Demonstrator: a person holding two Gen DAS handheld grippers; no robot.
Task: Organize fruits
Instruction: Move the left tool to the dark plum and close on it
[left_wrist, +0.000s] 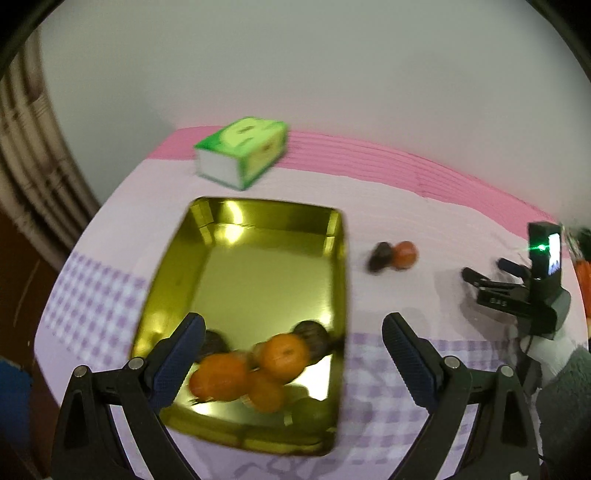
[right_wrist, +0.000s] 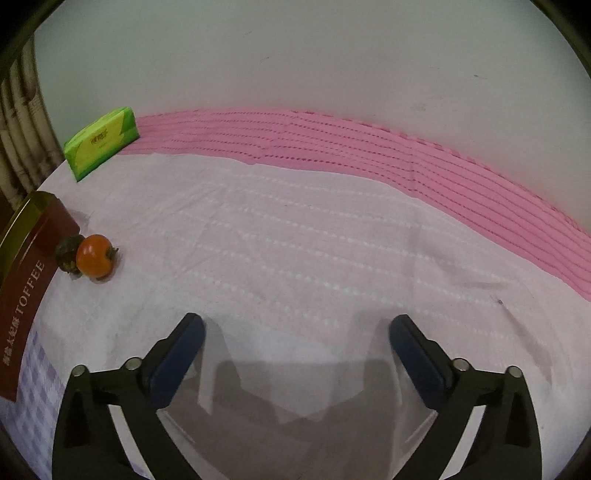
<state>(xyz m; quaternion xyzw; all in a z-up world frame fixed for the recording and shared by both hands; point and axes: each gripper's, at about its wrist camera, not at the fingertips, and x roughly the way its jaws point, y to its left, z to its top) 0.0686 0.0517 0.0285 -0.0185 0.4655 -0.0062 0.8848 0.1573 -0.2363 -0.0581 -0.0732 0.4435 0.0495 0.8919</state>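
Observation:
A gold metal tin (left_wrist: 236, 273) lies on the table and holds several orange fruits (left_wrist: 284, 352), dark fruits (left_wrist: 314, 334) and a green one (left_wrist: 308, 413) at its near end. My left gripper (left_wrist: 293, 338) hangs open over that near end, with nothing between its fingers. To the tin's right, an orange fruit (left_wrist: 405, 254) and a dark fruit (left_wrist: 380, 256) sit together on the cloth. In the right wrist view the same orange fruit (right_wrist: 94, 255) and dark fruit (right_wrist: 68, 255) lie beside the tin's red side (right_wrist: 33, 266). My right gripper (right_wrist: 297, 334) is open and empty over bare cloth.
A green tissue pack (left_wrist: 242, 153) (right_wrist: 101, 142) lies at the table's far left by the wall. Pink mats (right_wrist: 369, 155) run along the back. The right gripper's body (left_wrist: 517, 291) and a gloved hand show at the right edge of the left wrist view.

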